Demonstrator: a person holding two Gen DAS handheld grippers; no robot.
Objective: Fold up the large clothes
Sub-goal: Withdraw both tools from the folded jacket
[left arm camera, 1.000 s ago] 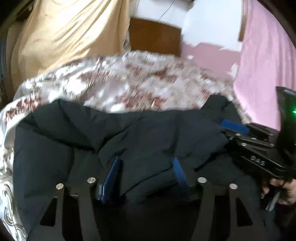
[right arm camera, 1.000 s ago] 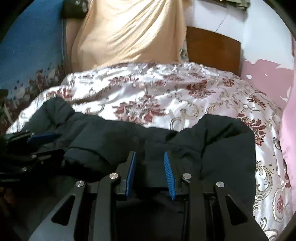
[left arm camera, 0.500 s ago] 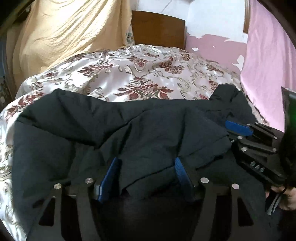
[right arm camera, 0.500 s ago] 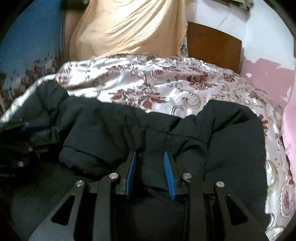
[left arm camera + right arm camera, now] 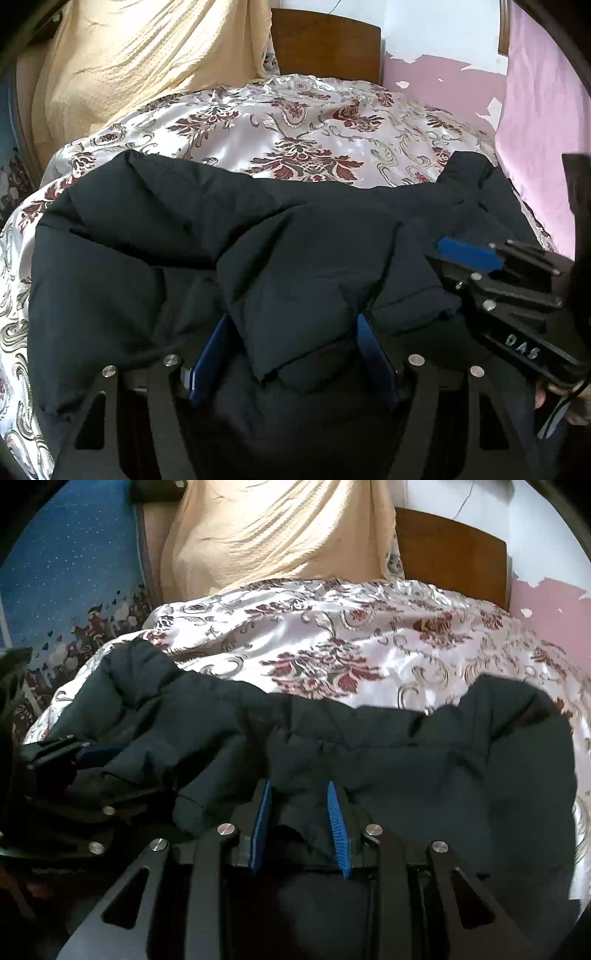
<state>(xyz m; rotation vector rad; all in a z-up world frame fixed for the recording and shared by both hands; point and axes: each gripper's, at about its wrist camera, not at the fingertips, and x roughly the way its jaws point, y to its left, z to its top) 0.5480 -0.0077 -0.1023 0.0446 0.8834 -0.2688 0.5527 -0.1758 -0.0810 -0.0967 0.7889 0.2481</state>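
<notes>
Lying across the floral satin bed (image 5: 295,122), near its front edge, a dark padded jacket (image 5: 155,236) sits between the left gripper's (image 5: 291,343) opening jaws; the right gripper's (image 5: 299,823) jaws stay clamped on its hem.

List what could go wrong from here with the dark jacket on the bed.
1. The left gripper has its jaws opening with a fold of the dark puffer jacket between them; the puffy fold may spring back and undo the crease.
2. The right gripper pinches a bunched edge; pulling now could drag the jacket askew over the glossy floral bedspread.
3. The two grippers sit close together, so they could bump.
</notes>
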